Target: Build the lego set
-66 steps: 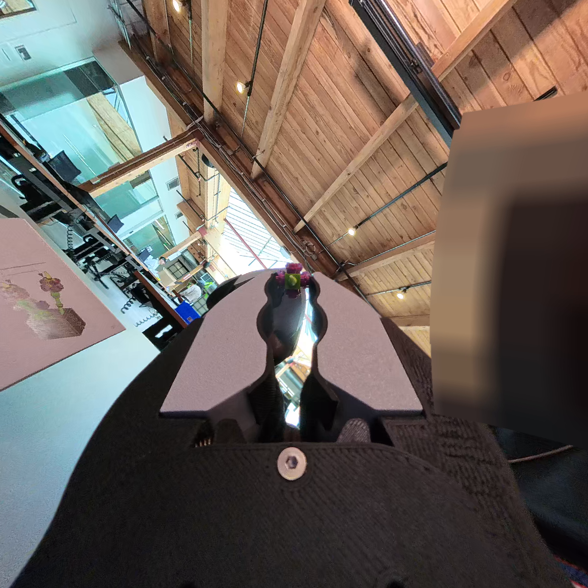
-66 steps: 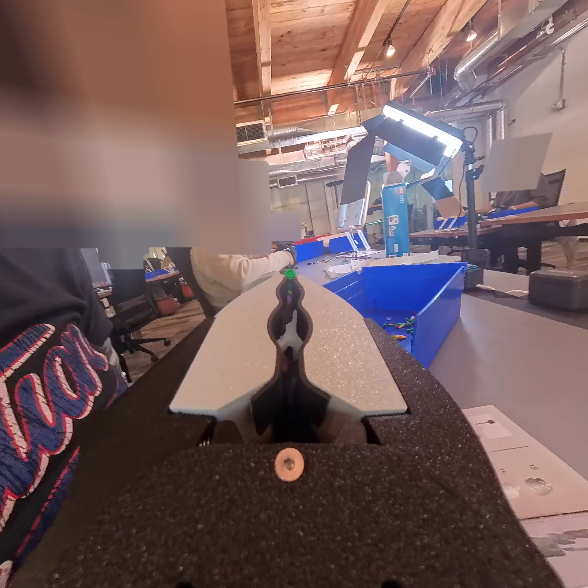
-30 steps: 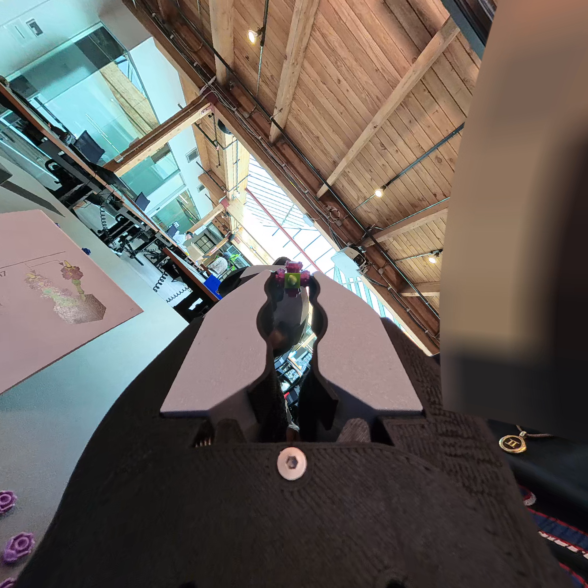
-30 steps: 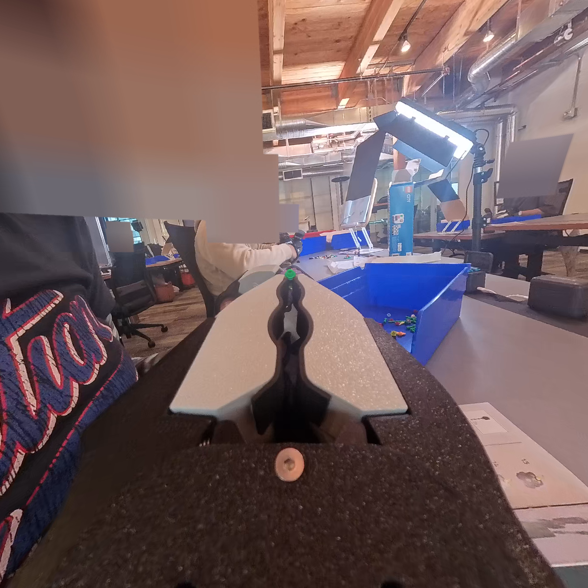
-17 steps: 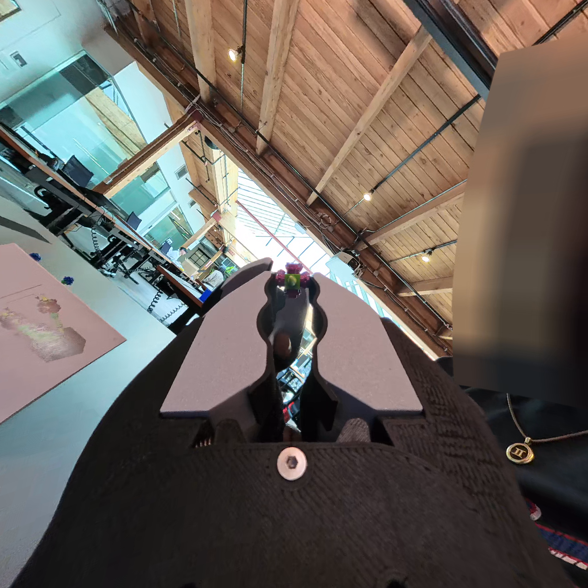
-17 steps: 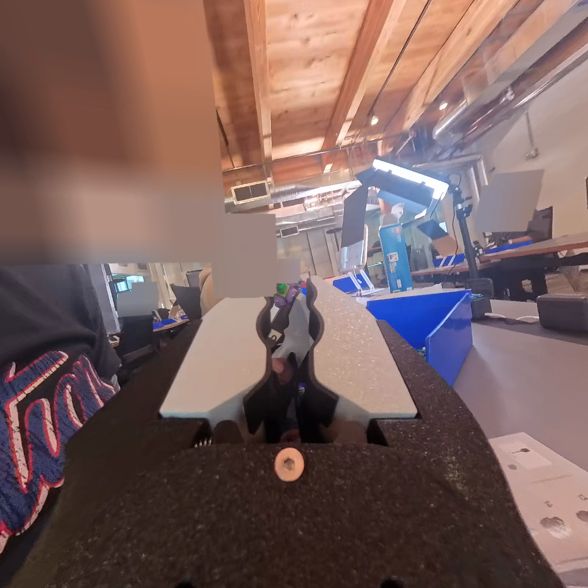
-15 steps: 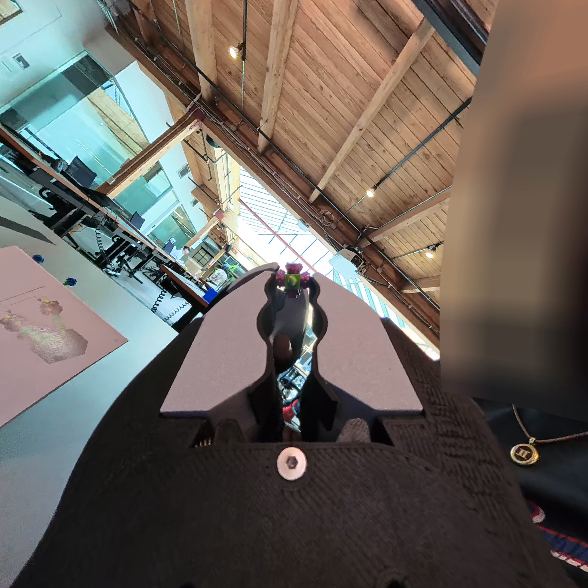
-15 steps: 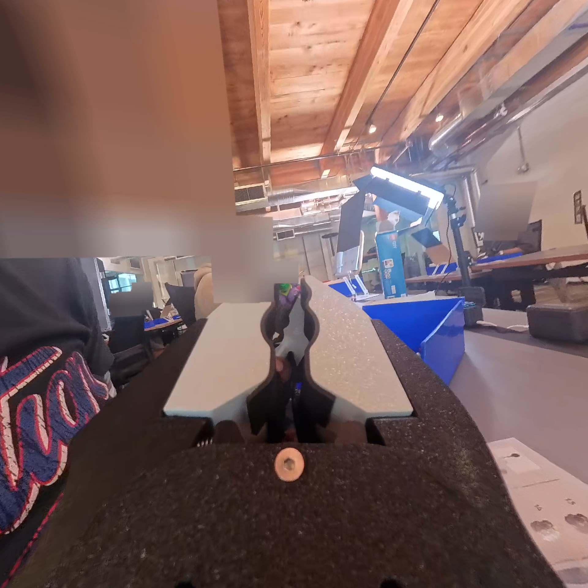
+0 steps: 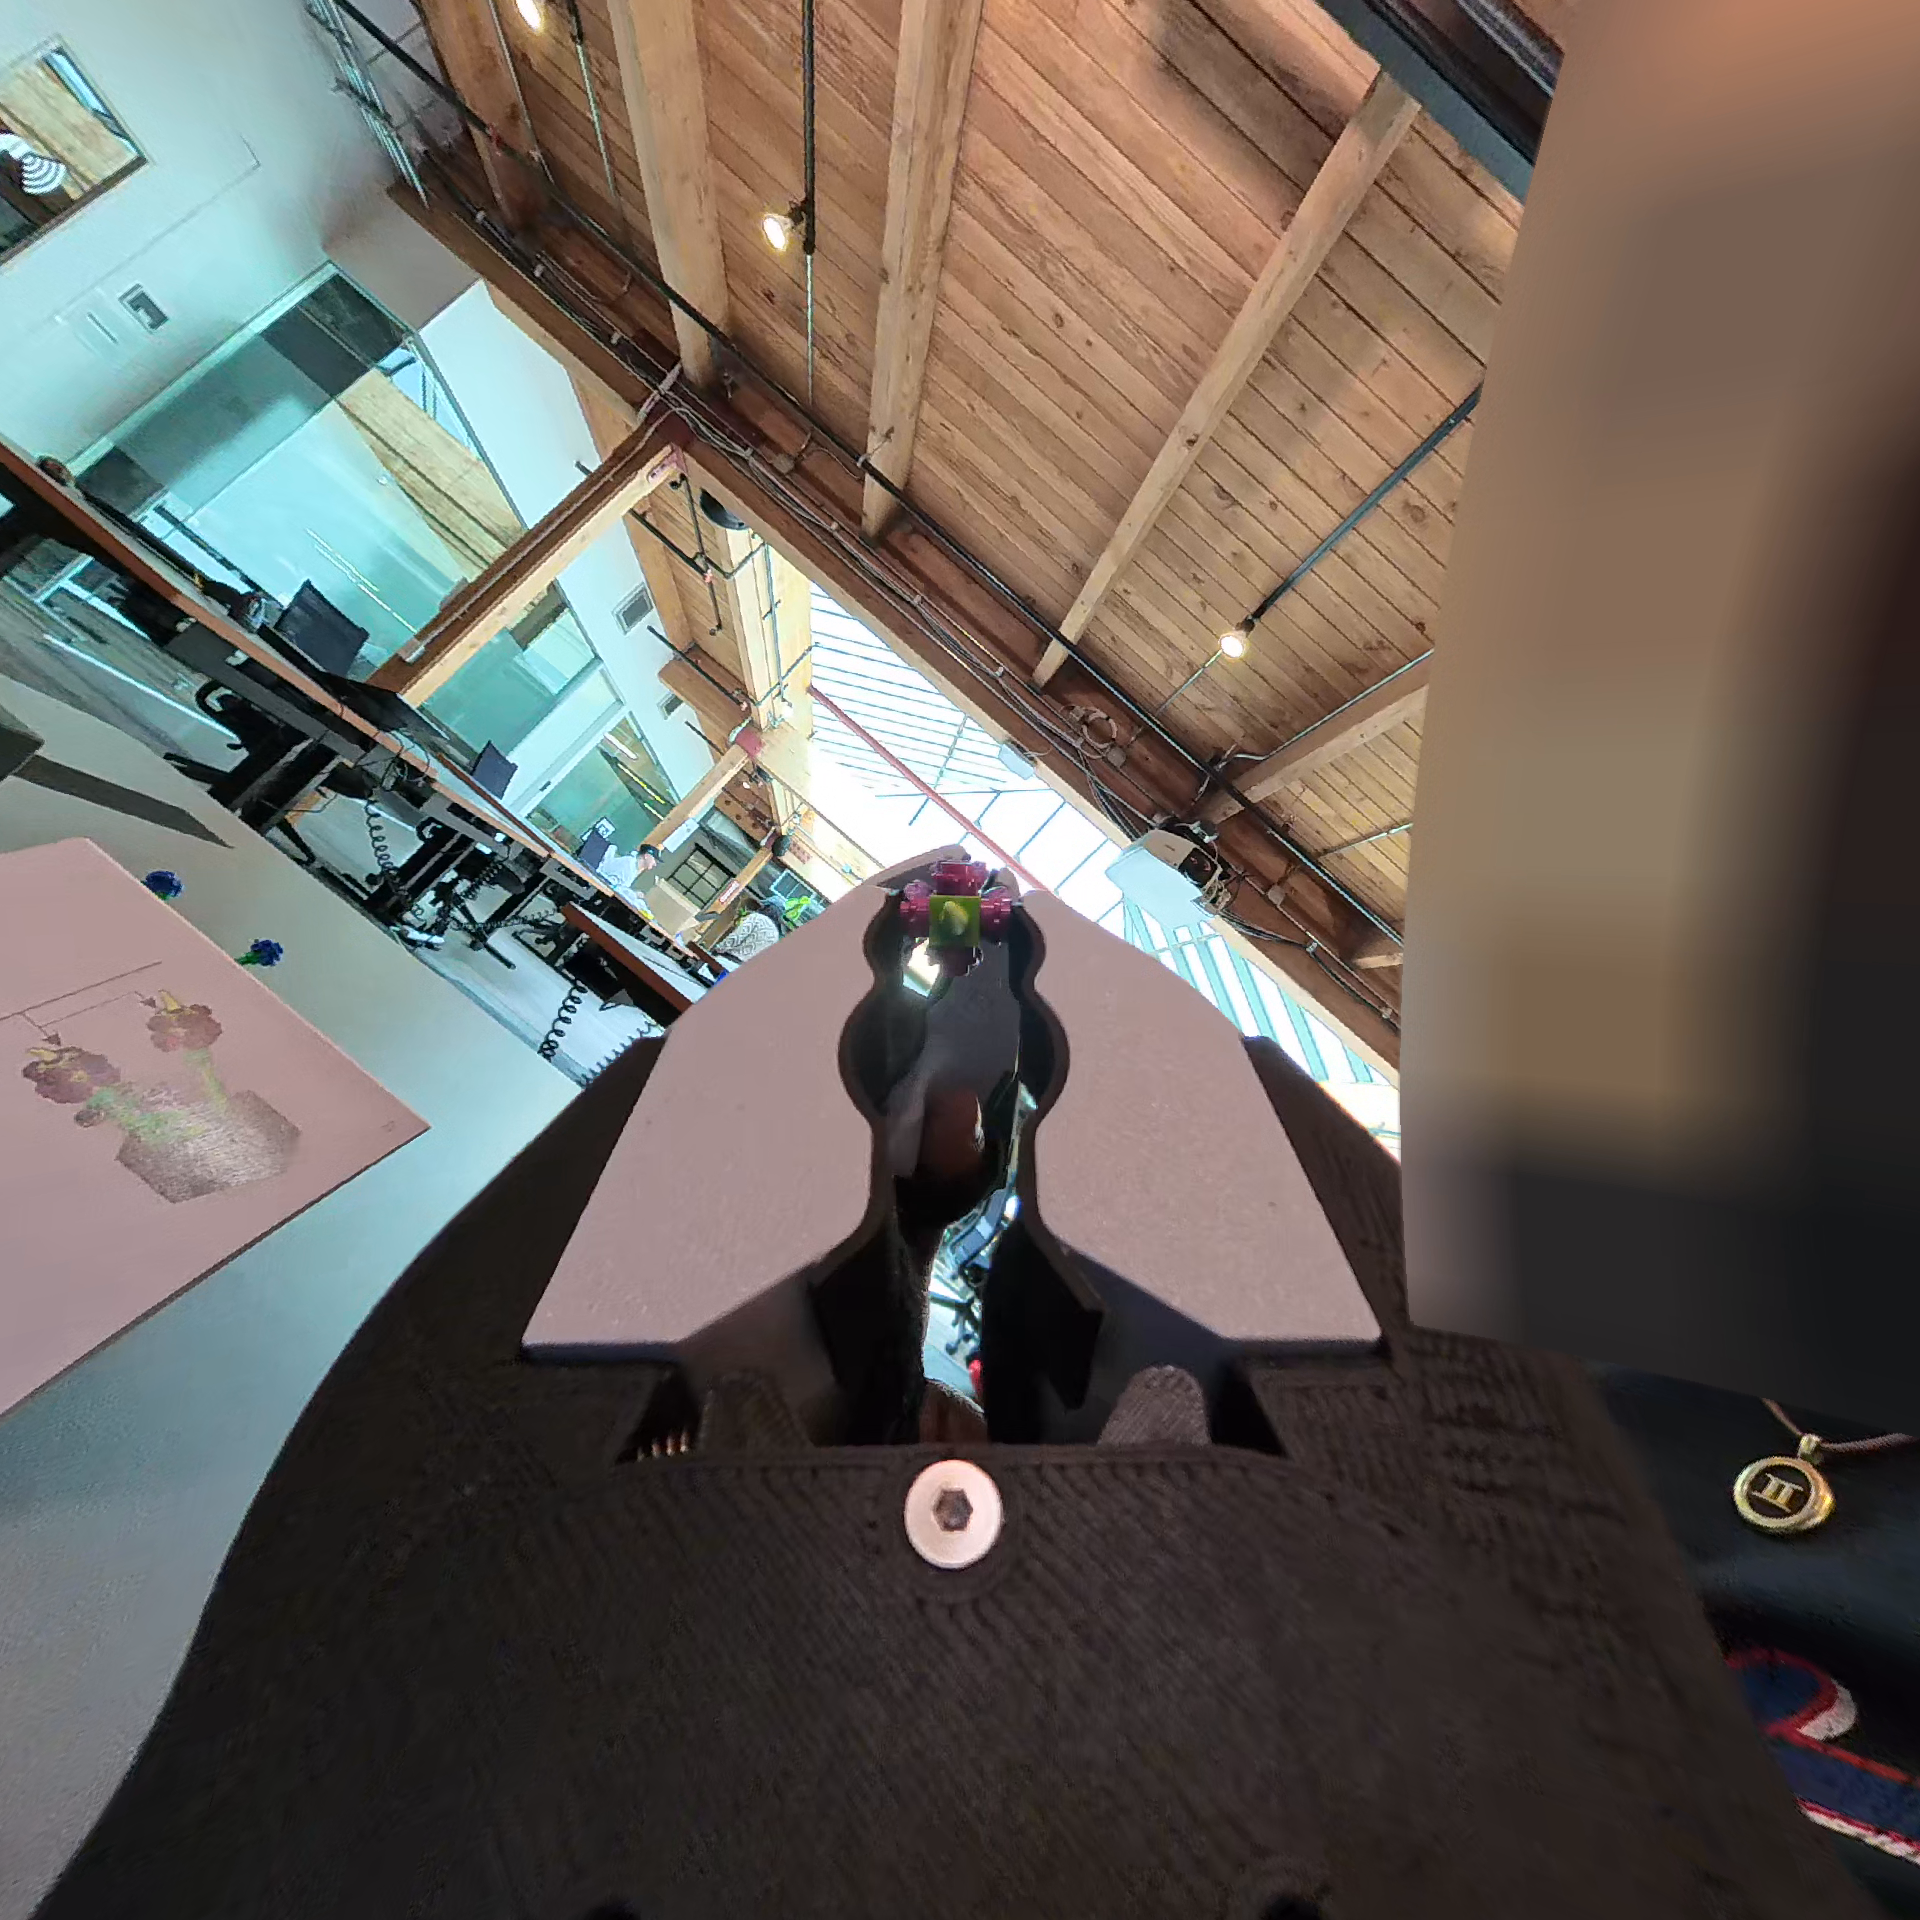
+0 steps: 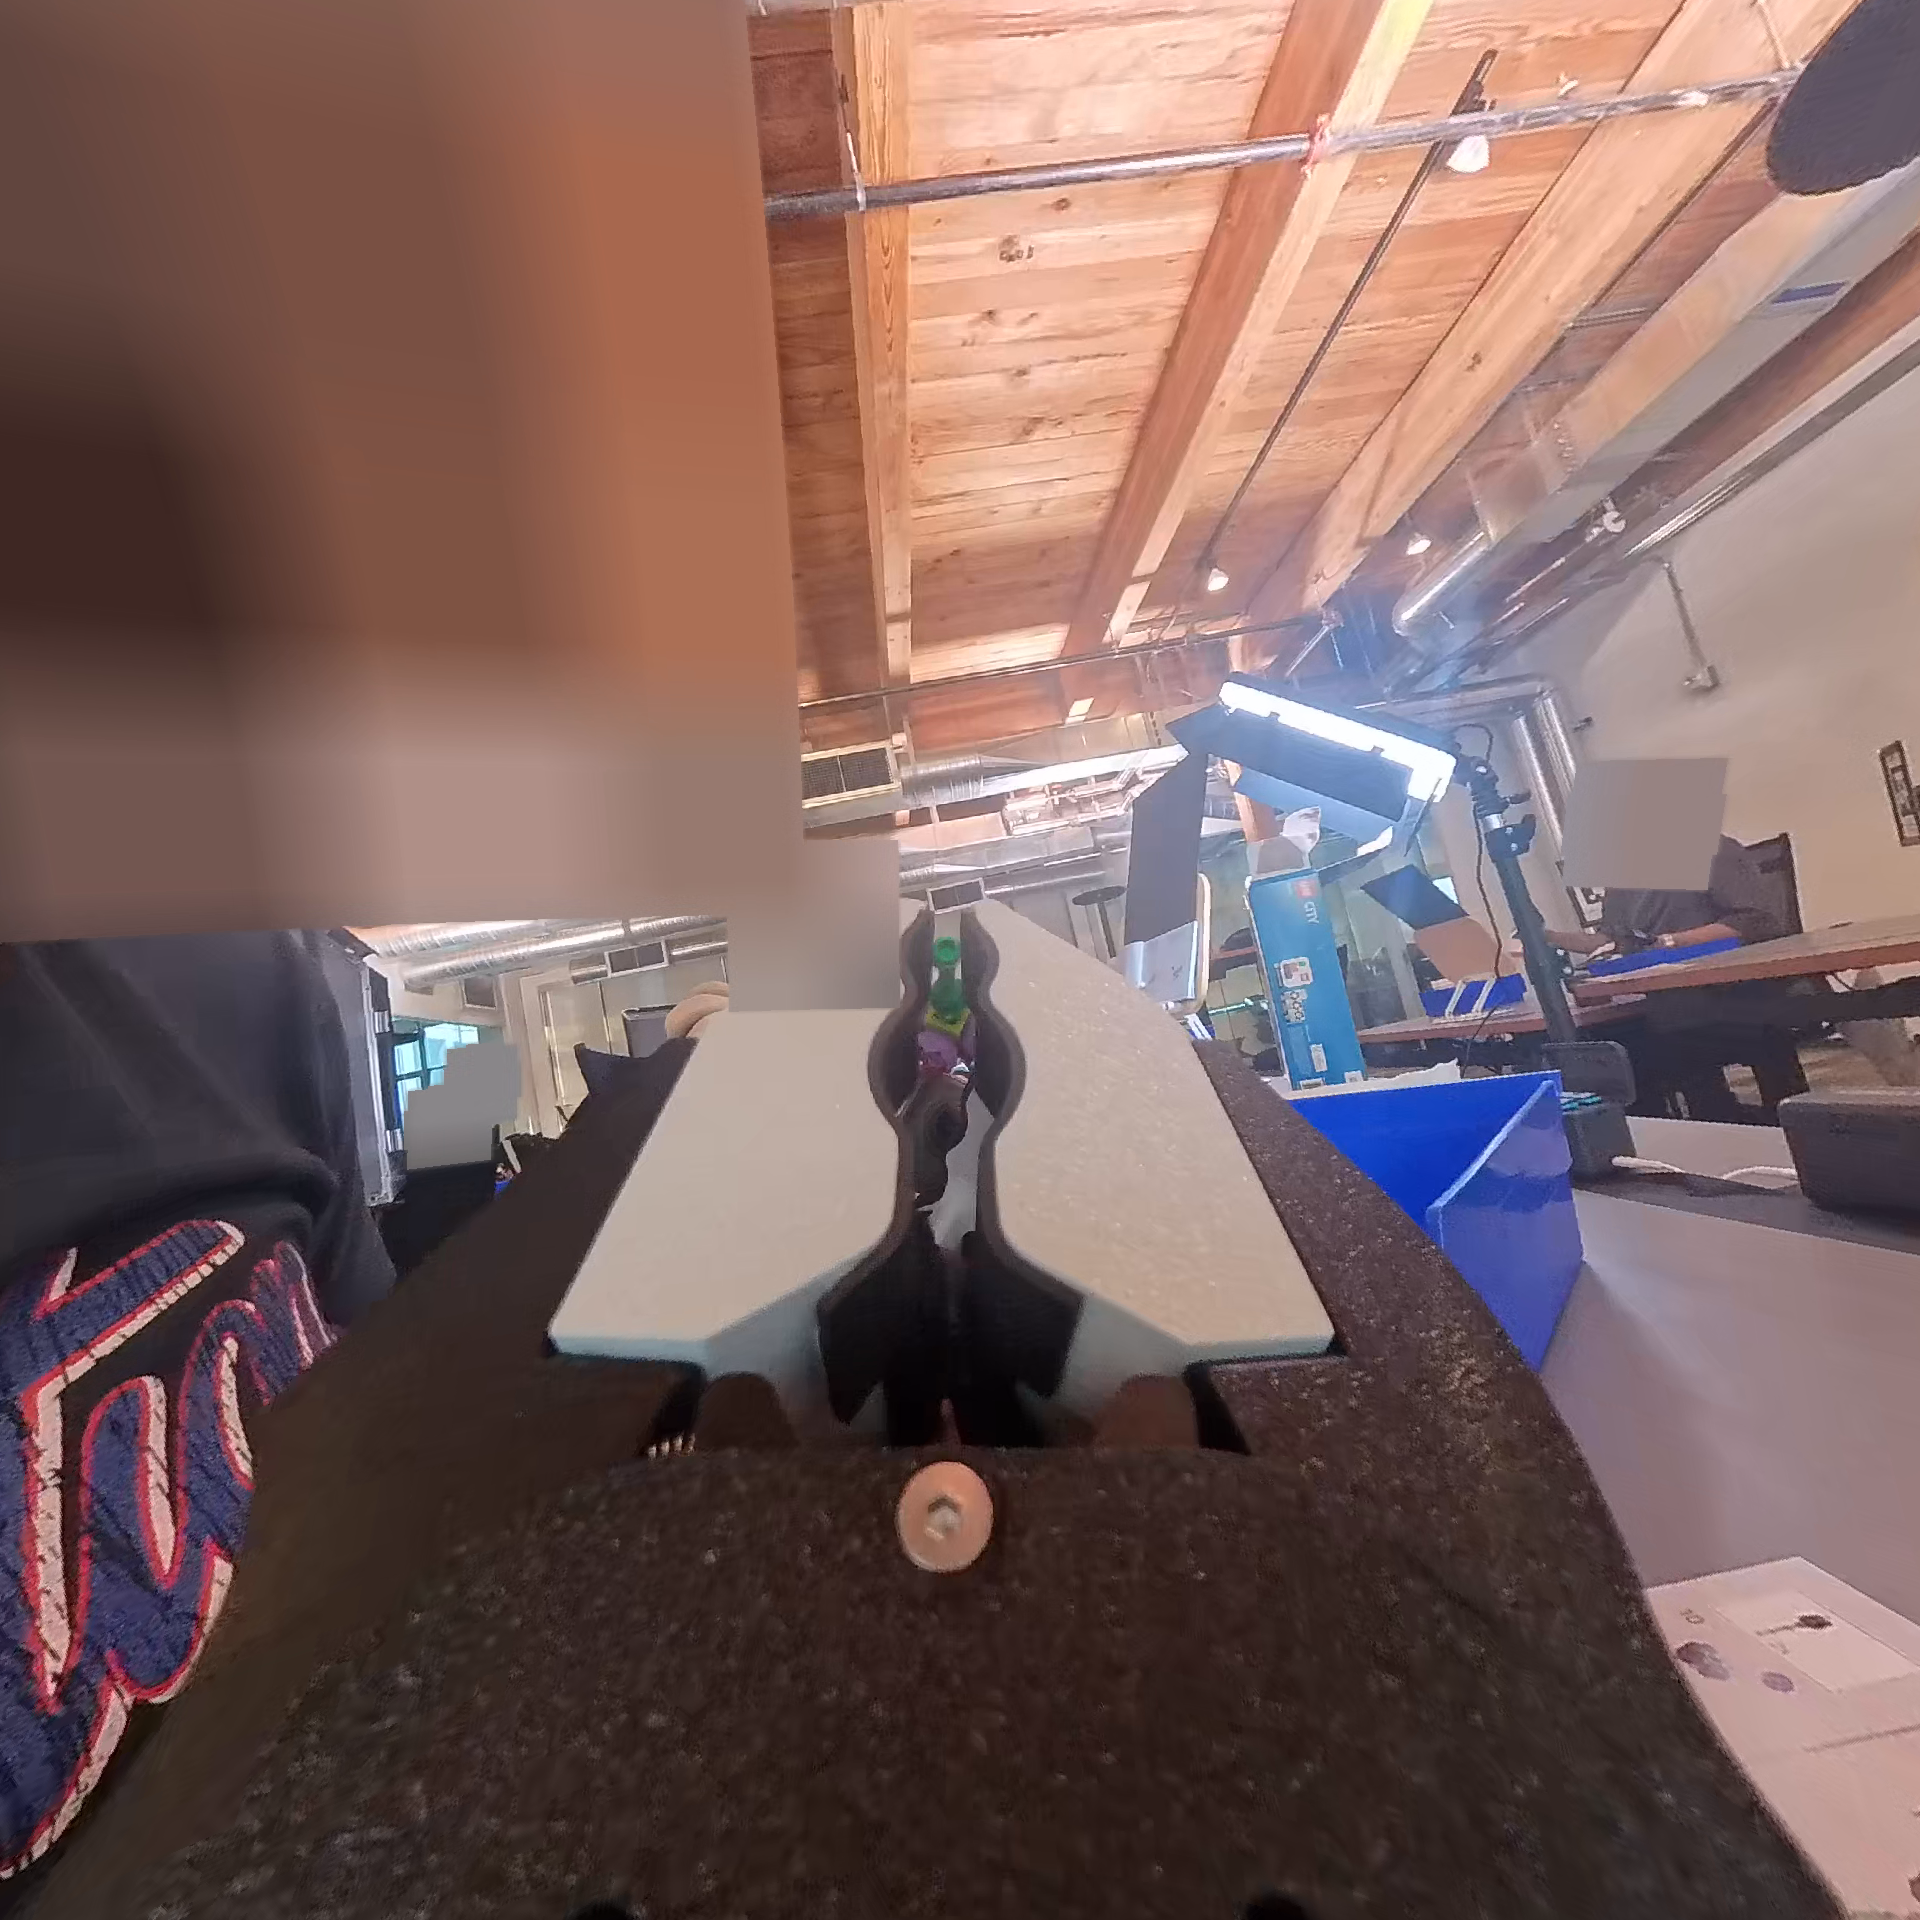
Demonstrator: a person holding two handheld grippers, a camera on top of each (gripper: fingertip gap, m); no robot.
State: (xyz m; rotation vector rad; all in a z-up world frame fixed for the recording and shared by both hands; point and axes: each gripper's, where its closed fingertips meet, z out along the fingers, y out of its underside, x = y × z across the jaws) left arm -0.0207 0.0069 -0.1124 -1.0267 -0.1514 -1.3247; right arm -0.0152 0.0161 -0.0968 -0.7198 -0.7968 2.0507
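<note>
The left claw (image 9: pixel 954 920) has matt grey fingers (image 9: pixel 748 1143) of fine-grained plastic set in a black body with ridged, layered print lines, fastened by a shiny metal screw (image 9: pixel 953 1515). It pinches a flower piece (image 9: pixel 953 921) of glossy magenta and lime plastic. The right claw (image 10: pixel 948 940) has pale, sandy-textured fingers (image 10: pixel 1122 1164) in a rough, speckled black body. The instruction sheet (image 9: pixel 125 1122) is matt pink paper on a smooth grey counter (image 9: pixel 436 1029). The bin (image 10: pixel 1455 1174) is glossy blue plastic. The ceiling (image 9: pixel 1091 343) is knotty, unpainted wood planking.
</note>
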